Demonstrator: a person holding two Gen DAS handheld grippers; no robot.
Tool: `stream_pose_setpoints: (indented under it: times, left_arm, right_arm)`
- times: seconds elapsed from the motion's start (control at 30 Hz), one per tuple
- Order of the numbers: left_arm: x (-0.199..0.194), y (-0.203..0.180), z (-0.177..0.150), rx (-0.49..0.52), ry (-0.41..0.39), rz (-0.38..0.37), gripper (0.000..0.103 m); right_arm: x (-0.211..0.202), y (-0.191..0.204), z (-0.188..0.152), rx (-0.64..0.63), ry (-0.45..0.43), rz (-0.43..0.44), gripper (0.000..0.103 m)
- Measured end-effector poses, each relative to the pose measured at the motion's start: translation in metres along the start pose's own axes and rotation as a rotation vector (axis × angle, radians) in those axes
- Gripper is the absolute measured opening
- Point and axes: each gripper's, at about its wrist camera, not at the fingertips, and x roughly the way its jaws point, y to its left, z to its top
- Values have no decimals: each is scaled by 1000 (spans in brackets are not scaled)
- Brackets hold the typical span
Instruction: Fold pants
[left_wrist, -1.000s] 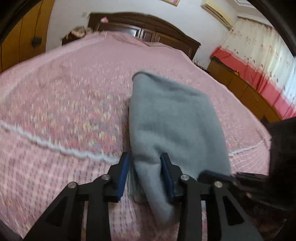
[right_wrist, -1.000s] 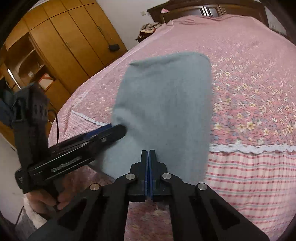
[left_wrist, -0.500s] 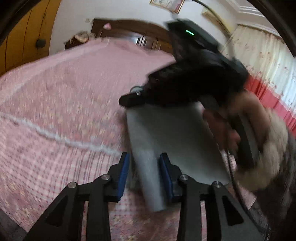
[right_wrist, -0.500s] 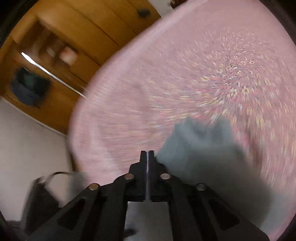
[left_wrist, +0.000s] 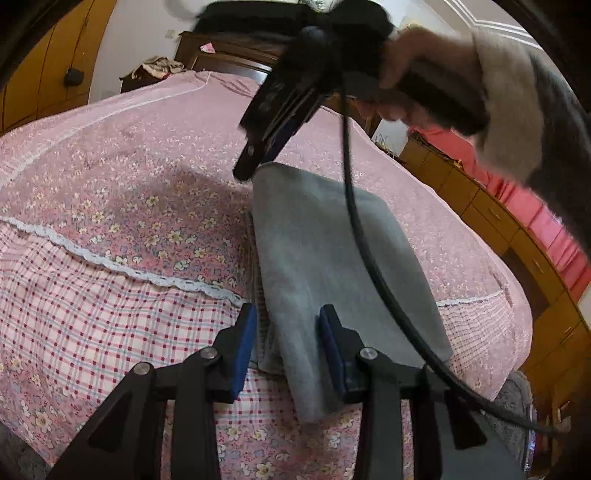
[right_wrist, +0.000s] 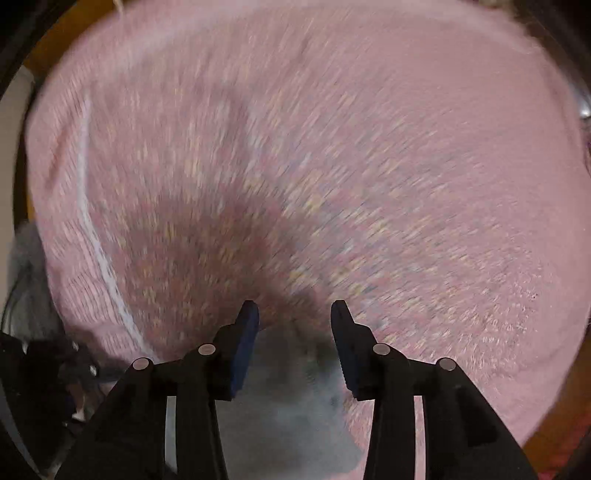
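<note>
Folded grey pants (left_wrist: 325, 251) lie lengthwise on the pink floral bedspread (left_wrist: 129, 177). My left gripper (left_wrist: 288, 332) is at their near end, its blue pads closed on the thick folded left edge. A hand in a fluffy sleeve holds my right gripper (left_wrist: 251, 162) above the pants' far left corner, pointing steeply down. In the blurred right wrist view the right gripper (right_wrist: 293, 310) has its jaws opening; the pants (right_wrist: 291, 406) show as a grey patch below and between the fingers (right_wrist: 245, 332), with no pad pressing on them.
A black cable (left_wrist: 354, 206) hangs from the right gripper across the pants. A dark wooden headboard (left_wrist: 229, 55) stands at the far end of the bed. A wooden wardrobe (left_wrist: 44, 74) is on the left, low cabinets (left_wrist: 491, 218) and red curtains on the right.
The right gripper swung from beside the pants' near end up over to their far corner, tipped downward, and its jaws went from shut to apart. The left gripper kept its hold.
</note>
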Motion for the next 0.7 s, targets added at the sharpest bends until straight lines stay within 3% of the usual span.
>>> stream_pose_setpoints:
  times: [0.03, 0.1, 0.13, 0.17, 0.27, 0.3, 0.33, 0.37, 0.43, 0.5, 0.53, 0.63, 0.7]
  left_arm:
    - [1, 2, 1, -10, 5, -6, 39]
    - [1, 6, 1, -33, 10, -22, 39]
    - [1, 9, 1, -41, 11, -28, 39]
    - [1, 11, 0, -46, 13, -32, 39]
    - [3, 14, 2, -61, 20, -39, 40]
    - [5, 15, 1, -69, 32, -41, 43]
    - [9, 19, 0, -75, 43, -42, 44]
    - [11, 21, -1, -84, 51, -46, 45]
    - [11, 29, 0, -123, 52, -71, 46]
    - [10, 35, -1, -139, 49, -85, 46]
    - [9, 37, 0, -143, 47, -88, 47]
    - [-3, 41, 4, -128, 15, -74, 47]
    - [-19, 44, 8, -121, -36, -74, 46]
  right_arm:
    - [7, 5, 8, -21, 46, -51, 41]
    - [12, 9, 20, -26, 75, -83, 29]
    - [14, 11, 24, -30, 92, -75, 2]
    - [15, 30, 22, -52, 86, -104, 3]
    - [20, 15, 24, -59, 45, -179, 1]
    - [14, 8, 32, -30, 10, -314, 1]
    - [11, -6, 36, -1, -4, -535, 1]
    - [9, -17, 38, 35, -13, -628, 1]
    - [-2, -30, 36, 106, -52, -570, 1]
    - [-14, -27, 24, 134, -126, -379, 5]
    - [-21, -20, 15, 137, -165, -324, 12]
    - [-33, -2, -17, 174, -288, -271, 24]
    - [-37, -3, -81, 277, -462, -140, 35]
